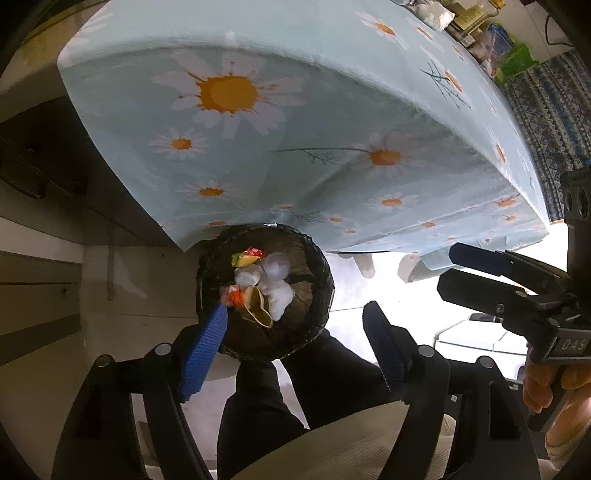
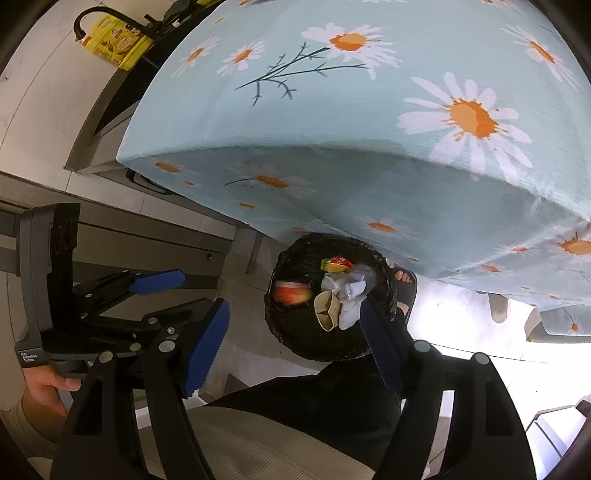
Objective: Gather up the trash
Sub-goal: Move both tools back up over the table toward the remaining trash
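Note:
A round bin lined with a black bag [image 1: 317, 258] stands on the floor below the table edge; it also shows in the right wrist view [image 2: 295, 332]. It holds white crumpled tissues [image 1: 279, 269], a tan paper piece [image 1: 258, 314] and orange and red wrappers [image 1: 247, 256]. In the right wrist view an orange wrapper [image 2: 291, 291] is blurred above the bin's inside. My left gripper [image 1: 295, 350] is open and empty just above the bin. My right gripper [image 2: 295, 354] is open and empty above the bin too, and it shows at the right of the left wrist view [image 1: 458, 269].
A table with a light blue daisy cloth [image 1: 332, 129] overhangs the bin. Clutter of packets [image 1: 480, 33] lies at the table's far end. A yellow bag [image 2: 118, 44] hangs at the left. A person's legs [image 1: 280, 398] and a sandalled foot [image 2: 404, 284] are by the bin.

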`<state>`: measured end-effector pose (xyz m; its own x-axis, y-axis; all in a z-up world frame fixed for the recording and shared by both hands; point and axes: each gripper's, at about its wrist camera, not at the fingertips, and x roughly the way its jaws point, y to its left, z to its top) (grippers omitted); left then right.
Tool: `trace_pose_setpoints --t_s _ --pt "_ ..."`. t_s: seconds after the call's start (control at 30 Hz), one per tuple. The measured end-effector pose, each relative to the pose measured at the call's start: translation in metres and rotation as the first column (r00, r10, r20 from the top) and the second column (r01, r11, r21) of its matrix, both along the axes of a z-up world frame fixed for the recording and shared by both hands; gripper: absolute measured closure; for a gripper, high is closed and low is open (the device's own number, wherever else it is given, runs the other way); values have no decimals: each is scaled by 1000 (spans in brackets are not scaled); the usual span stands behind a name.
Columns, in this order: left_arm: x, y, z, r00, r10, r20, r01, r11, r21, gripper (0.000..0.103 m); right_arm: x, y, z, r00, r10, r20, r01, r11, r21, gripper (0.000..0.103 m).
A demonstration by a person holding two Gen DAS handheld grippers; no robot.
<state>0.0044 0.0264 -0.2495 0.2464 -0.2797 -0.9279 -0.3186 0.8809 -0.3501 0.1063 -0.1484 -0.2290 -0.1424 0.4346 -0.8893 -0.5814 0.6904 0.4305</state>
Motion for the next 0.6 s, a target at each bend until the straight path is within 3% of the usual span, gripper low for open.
trace_pose_setpoints --t_s 0.6 --pt "-1 -4 27 998 -37 46 36 999 12 29 -4 -3 21 999 -6 38 5 1000 13 30"
